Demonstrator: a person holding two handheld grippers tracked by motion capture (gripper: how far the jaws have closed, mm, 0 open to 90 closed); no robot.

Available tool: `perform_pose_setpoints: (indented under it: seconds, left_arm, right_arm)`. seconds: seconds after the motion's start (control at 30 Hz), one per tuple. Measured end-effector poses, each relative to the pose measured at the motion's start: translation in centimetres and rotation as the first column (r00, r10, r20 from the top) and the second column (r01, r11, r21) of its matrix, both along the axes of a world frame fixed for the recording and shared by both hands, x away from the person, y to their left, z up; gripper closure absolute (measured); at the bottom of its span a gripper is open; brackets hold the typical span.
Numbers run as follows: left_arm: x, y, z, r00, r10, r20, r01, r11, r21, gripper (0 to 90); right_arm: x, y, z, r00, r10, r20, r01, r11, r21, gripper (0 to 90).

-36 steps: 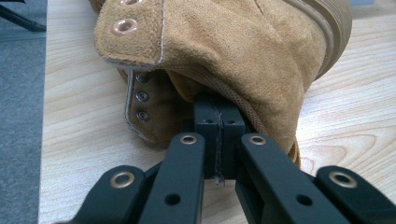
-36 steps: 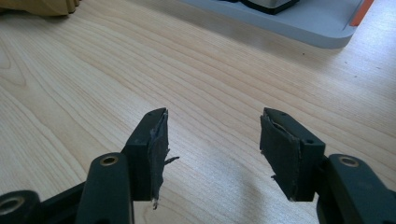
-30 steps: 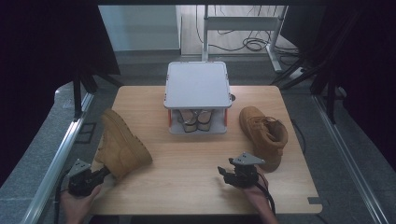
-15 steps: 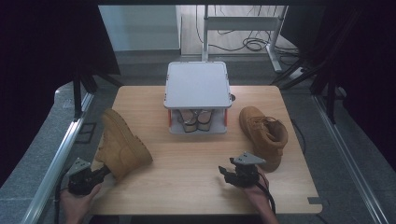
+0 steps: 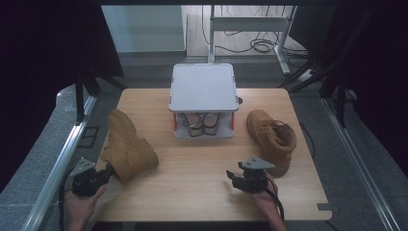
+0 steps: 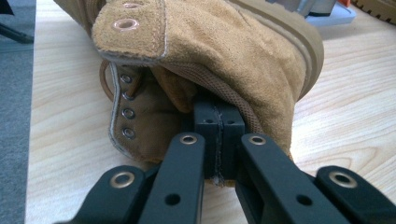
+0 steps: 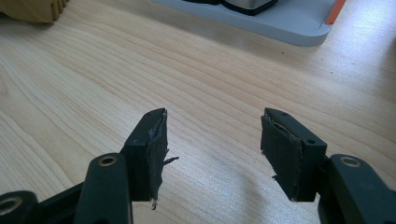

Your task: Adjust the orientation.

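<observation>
Wooden bench (image 5: 202, 187) carrying a grey two-tier rack (image 5: 203, 89) at the back, one tan boot (image 5: 126, 147) lying near the left front (its mate (image 5: 272, 139) standing at the right). Left tongs (image 6: 218, 122) clamped tight on the lying boot's collar; right tongs (image 7: 212, 140) gaping wide above bare wood, holding nothing.

Seen from above the near edge, looking forward and down over the table (image 5: 192, 192). Left gripper view close against the left boot (image 6: 224, 56). Right gripper view low over bare wood, sharing the rack (image 7: 280, 21) with the high view.
</observation>
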State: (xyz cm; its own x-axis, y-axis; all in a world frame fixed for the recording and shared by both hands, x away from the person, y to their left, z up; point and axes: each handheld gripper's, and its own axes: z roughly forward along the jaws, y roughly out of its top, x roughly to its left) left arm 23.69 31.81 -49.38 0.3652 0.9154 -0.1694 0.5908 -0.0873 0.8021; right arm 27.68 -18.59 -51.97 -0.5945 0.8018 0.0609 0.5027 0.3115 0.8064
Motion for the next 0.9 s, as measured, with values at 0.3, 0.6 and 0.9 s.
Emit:
perform_pose_setpoints:
  seconds: [0.3, 0.6, 0.9]
  left_arm:
    - [0.9, -0.7, 0.5, 0.9998, -0.017, 0.007, 0.017, 0.9998, 0.007, 89.4]
    - [1.5, -1.0, 0.8, 0.9996, -0.030, -0.002, 0.030, 0.9992, 0.025, 89.3]
    - [2.2, -1.6, 1.4, 0.9990, -0.045, 0.004, 0.045, 0.9984, 0.033, 89.3]
  right_arm:
    - [0.0, -0.1, 0.0, 1.0000, -0.002, 0.001, 0.002, 1.000, -0.002, 41.6]
    - [0.0, -0.1, 0.0, 1.0000, -0.004, 0.003, 0.004, 1.000, -0.003, 41.6]
    - [0.0, -0.1, 0.0, 1.0000, -0.005, 0.002, 0.005, 1.000, -0.002, 41.6]
